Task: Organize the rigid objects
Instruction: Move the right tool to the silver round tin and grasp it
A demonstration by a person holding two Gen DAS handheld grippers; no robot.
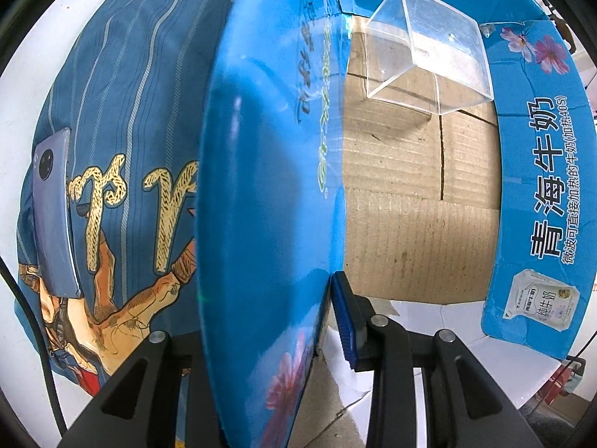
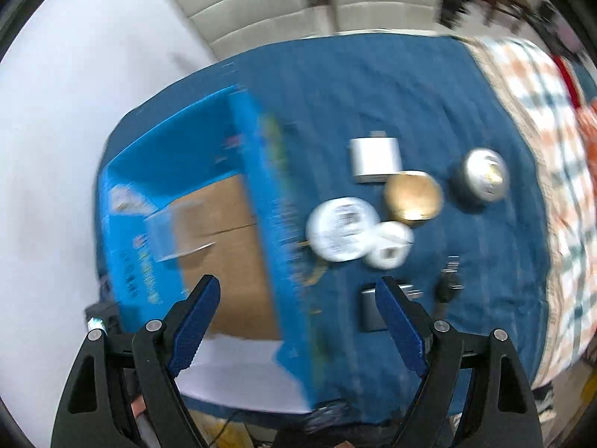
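Observation:
My left gripper (image 1: 322, 300) is shut on the side wall of a blue cardboard box (image 1: 261, 186); one blue pad (image 1: 347, 321) shows, the other is hidden behind the wall. A clear plastic cube (image 1: 425, 56) lies inside on the brown bottom. My right gripper (image 2: 298, 283) hangs open and empty above the blue box (image 2: 179, 160) wall, in a blurred view. On the blue cloth (image 2: 373, 86) beside the box lie a white square box (image 2: 375, 158), a gold tin (image 2: 412, 196), a silver tin (image 2: 485, 173), two white round cases (image 2: 341, 227), a black key (image 2: 449, 283) and a grey flat item (image 2: 369, 311).
A grey phone (image 1: 52, 209) rests on the printed blue cloth (image 1: 141, 93) left of the box wall. The cloth lies on a white table (image 2: 56, 149). A checked blanket (image 2: 552, 186) borders the cloth on the right, and a beige cushioned seat (image 2: 261, 3) stands beyond.

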